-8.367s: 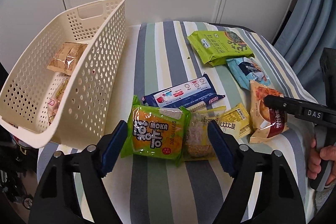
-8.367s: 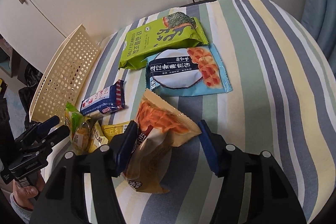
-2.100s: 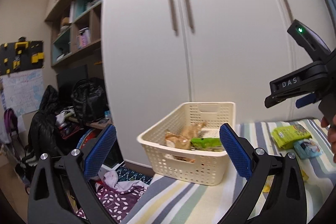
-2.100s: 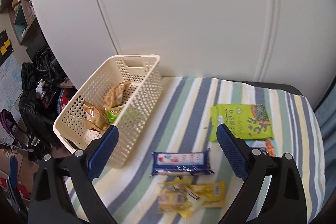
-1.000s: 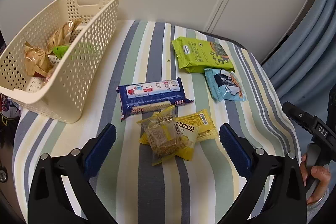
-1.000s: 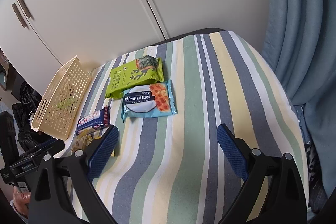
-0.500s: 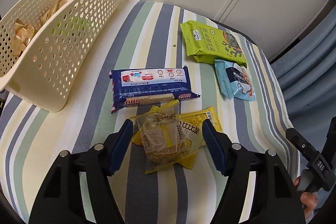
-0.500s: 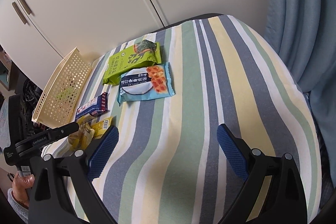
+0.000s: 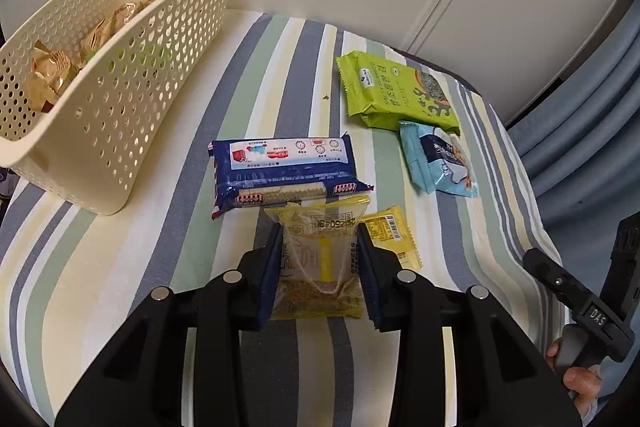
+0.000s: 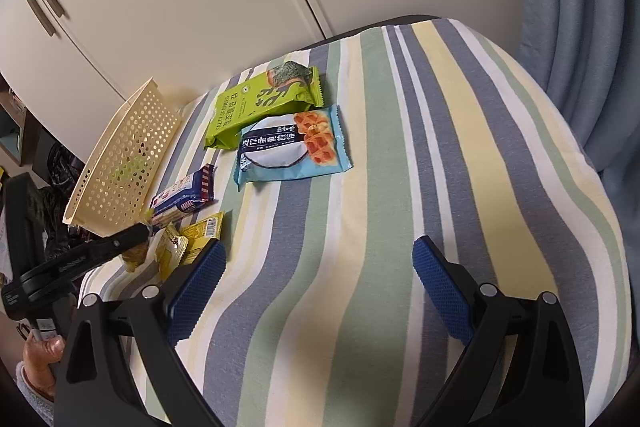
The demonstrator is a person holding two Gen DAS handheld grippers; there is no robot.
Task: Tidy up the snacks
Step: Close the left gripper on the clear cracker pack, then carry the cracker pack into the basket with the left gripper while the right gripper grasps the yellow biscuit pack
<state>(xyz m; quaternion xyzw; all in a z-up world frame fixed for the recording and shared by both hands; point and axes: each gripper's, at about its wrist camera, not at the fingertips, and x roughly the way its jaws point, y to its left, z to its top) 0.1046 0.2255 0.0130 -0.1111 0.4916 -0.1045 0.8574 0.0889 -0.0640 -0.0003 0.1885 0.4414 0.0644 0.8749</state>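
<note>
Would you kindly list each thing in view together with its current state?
Left gripper: closed on the clear yellow packet.
Right gripper: open, holding nothing.
Clear yellow packet: gripped, on the striped cloth.
Basket: upright, holding several snacks.
Blue cracker pack: flat, sealed.
Green seaweed pack: flat, sealed.
Light blue waffle pack: flat, sealed.
Small yellow packet: flat, outside the basket.

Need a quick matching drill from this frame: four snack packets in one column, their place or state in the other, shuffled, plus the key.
1. clear yellow packet
2. blue cracker pack
3. green seaweed pack
4. light blue waffle packet

A. partly overlaps the green pack's near edge
B. farthest from the camera
C. between the left hand-held gripper's pads
D. just beyond the gripped packet

1-C, 2-D, 3-B, 4-A
</note>
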